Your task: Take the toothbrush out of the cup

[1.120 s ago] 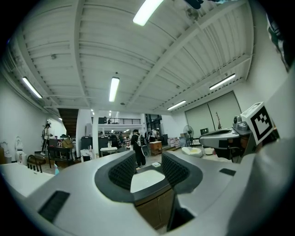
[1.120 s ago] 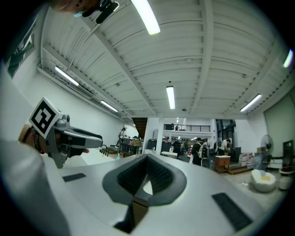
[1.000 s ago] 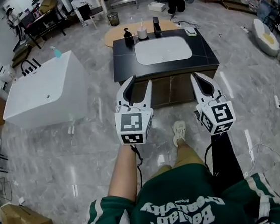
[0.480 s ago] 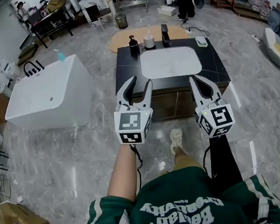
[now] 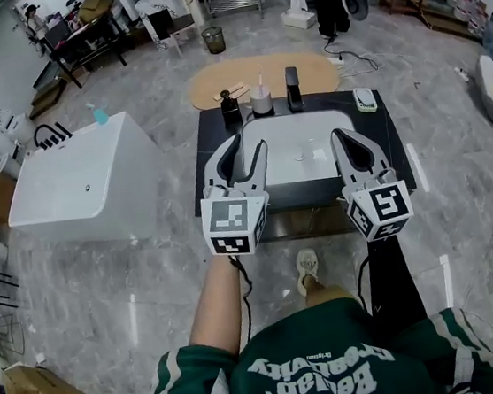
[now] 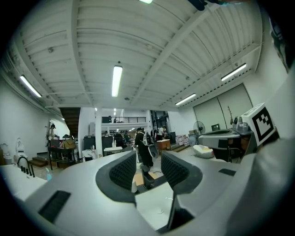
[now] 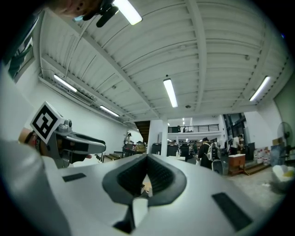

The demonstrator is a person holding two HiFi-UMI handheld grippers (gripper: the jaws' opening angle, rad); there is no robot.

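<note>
**Both grippers at the near side of the sink; toothbrush in its cup**

The sink (image 5: 298,145) is a white basin set in a black counter (image 5: 392,151). The cup (image 5: 261,103) stands on the counter at the far rim of the sink, just left of the tap (image 5: 293,88). The toothbrush (image 5: 259,83) stands upright in it. A dark soap bottle (image 5: 230,106) stands just left of the cup.

The left gripper (image 5: 248,151) is held level over the sink's near left corner, pointing toward the far rim. Its jaws stand wide apart and are closing slightly, with nothing between the pads. The right gripper (image 5: 350,143) is over the sink's near right corner, with its jaws drawn together at the tips and nothing held. Both are well apart from the cup.

A white bathtub (image 5: 75,177) stands on the floor well to the left of the sink. A tan oval rug (image 5: 258,70) lies beyond its far side.
</note>
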